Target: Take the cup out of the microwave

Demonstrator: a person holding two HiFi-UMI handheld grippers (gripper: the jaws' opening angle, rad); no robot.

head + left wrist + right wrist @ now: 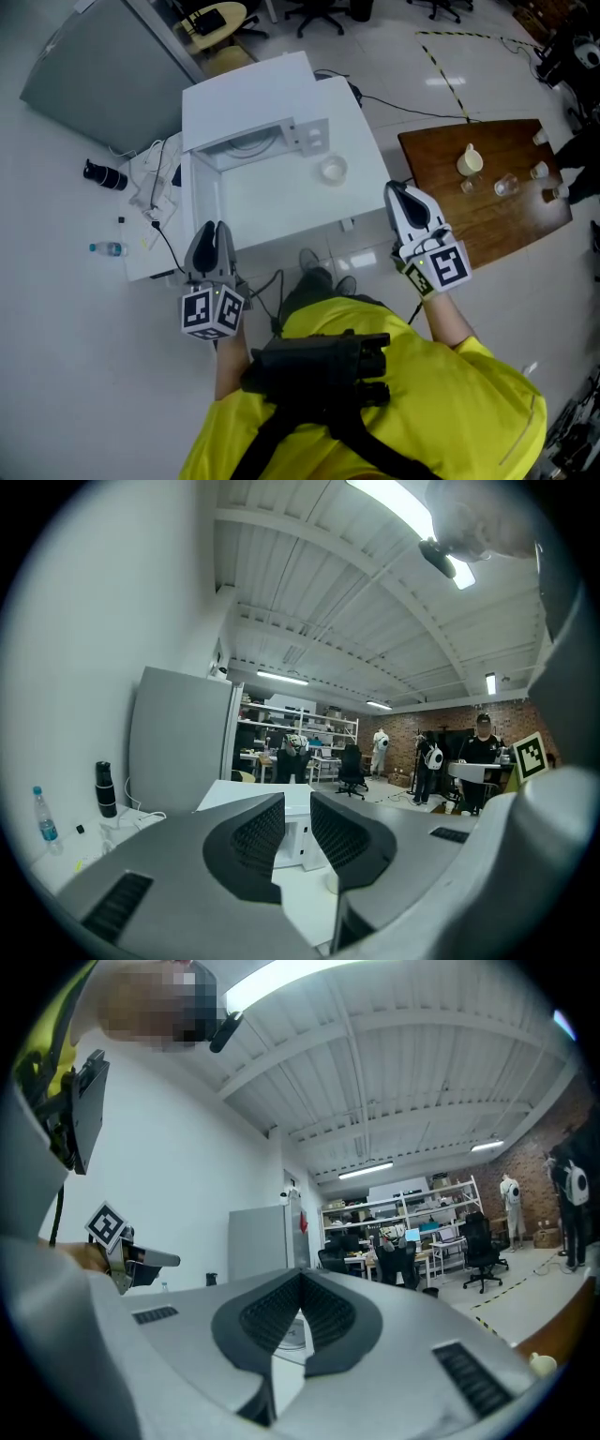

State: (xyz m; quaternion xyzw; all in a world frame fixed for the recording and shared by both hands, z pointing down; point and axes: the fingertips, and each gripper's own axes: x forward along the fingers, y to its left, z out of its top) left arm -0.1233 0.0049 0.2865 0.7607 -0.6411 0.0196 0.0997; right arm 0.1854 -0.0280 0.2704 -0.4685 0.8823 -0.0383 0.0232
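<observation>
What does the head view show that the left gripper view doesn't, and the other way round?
Only the head view shows the person's yellow shirt and the black chest pack. Only the left gripper view shows the ceiling lights, the shelving, the brick wall and a standing person at the back. Both show the white microwave, the grey cabinet, the black bottle and the water bottle.

The left gripper (213, 231) is pointing forward with its jaws standing slightly apart and holding nothing. The right gripper (397, 192) is pointing forward with its jaw tips meeting, also empty.
</observation>
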